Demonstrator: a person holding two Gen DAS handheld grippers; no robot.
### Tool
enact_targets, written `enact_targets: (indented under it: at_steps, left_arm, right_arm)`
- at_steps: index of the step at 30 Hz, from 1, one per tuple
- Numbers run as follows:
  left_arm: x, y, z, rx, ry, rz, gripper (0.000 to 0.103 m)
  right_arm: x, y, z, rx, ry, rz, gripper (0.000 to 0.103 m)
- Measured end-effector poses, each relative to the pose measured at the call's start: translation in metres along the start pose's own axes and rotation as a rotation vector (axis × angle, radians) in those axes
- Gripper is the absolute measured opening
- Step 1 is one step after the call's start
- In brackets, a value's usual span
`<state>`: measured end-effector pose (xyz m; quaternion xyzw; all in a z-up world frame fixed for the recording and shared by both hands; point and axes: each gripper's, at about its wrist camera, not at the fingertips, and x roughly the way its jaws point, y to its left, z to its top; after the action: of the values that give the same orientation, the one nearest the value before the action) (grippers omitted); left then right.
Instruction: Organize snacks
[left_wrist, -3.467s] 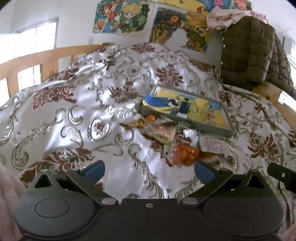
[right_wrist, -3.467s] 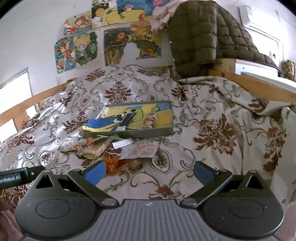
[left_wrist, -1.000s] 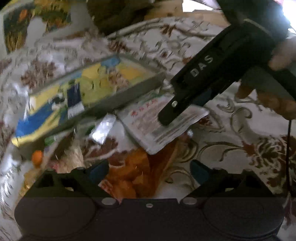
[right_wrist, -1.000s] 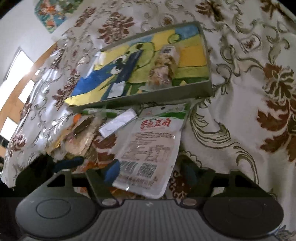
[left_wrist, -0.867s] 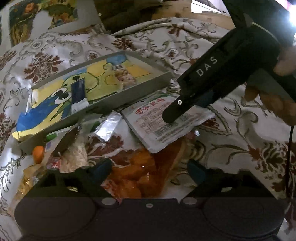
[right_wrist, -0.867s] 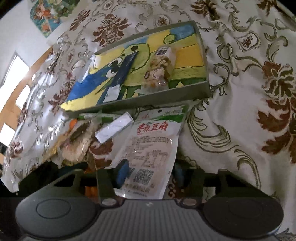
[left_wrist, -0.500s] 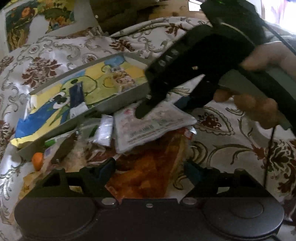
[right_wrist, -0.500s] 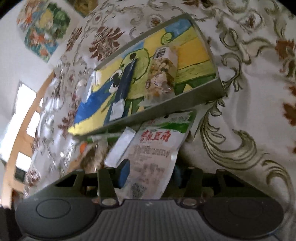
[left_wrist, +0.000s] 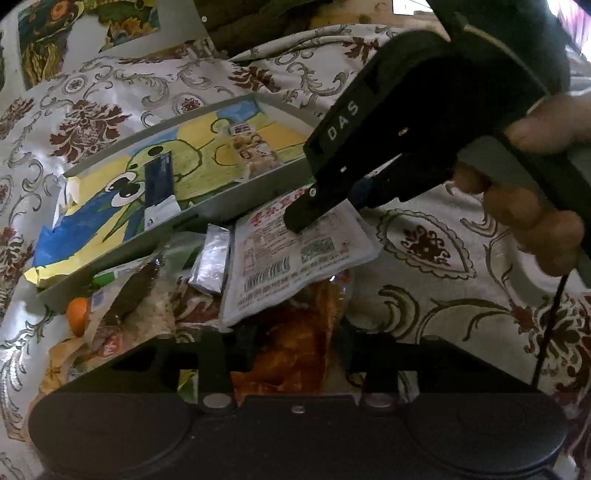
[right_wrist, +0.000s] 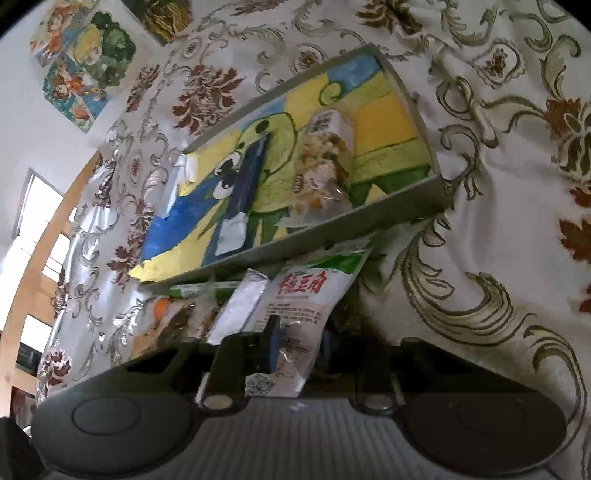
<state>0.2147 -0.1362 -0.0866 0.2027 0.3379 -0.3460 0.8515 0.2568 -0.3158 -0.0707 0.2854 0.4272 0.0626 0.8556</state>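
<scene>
A grey tray (left_wrist: 236, 199) (right_wrist: 399, 214) with a yellow, blue and green cartoon lining lies on the bed; a dark blue packet (right_wrist: 247, 181) and a clear bag of snacks (right_wrist: 325, 166) lie inside. My right gripper (right_wrist: 295, 350) (left_wrist: 325, 206) is shut on a white snack packet with red letters and a green top (right_wrist: 306, 299) (left_wrist: 295, 254), held just before the tray's front wall. My left gripper (left_wrist: 291, 347) has closed on an orange snack bag (left_wrist: 295, 343) under that packet.
A silver foil packet (left_wrist: 210, 262), a small orange fruit (left_wrist: 78, 314) and several other wrappers (left_wrist: 122, 317) lie in a pile left of the tray's front. The floral bedspread (right_wrist: 498, 229) spreads to the right. Posters (right_wrist: 81, 55) hang on the wall.
My right gripper closed on the white packet and lifted its end toward the tray. My left gripper's fingers narrowed around the orange bag.
</scene>
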Motion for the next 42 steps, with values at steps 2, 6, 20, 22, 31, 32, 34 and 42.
enact_targets:
  at_steps: [2, 6, 20, 22, 31, 32, 34, 42]
  left_arm:
    - [-0.002, -0.001, 0.000, 0.003, 0.003, 0.003, 0.041]
    - [-0.011, -0.007, -0.001, 0.019, 0.004, 0.010, 0.041]
    - [-0.038, -0.049, -0.021, 0.244, -0.017, 0.040, 0.043]
    - [-0.037, -0.061, -0.023, 0.319, -0.022, 0.054, 0.043]
    - [-0.030, -0.081, -0.028, 0.430, -0.031, 0.085, 0.049]
    - [-0.030, -0.081, -0.028, 0.426, -0.032, 0.083, 0.049]
    - [-0.031, -0.081, -0.028, 0.419, -0.036, 0.080, 0.049]
    - [-0.035, -0.085, -0.031, 0.442, -0.063, 0.062, 0.043]
  right_arm:
    - [-0.005, 0.002, -0.002, 0.007, -0.001, 0.004, 0.015]
    - [-0.013, 0.002, -0.007, 0.017, -0.007, -0.001, 0.013]
    - [-0.058, 0.001, -0.016, -0.012, -0.037, -0.111, 0.011]
    - [-0.062, 0.004, -0.020, -0.045, -0.036, -0.146, 0.011]
    - [-0.063, 0.001, -0.024, -0.047, -0.015, -0.160, 0.011]
    - [-0.062, 0.000, -0.024, -0.044, -0.016, -0.158, 0.011]
    - [-0.061, -0.001, -0.023, -0.042, -0.015, -0.156, 0.011]
    - [-0.059, 0.002, -0.022, -0.057, -0.015, -0.155, 0.011]
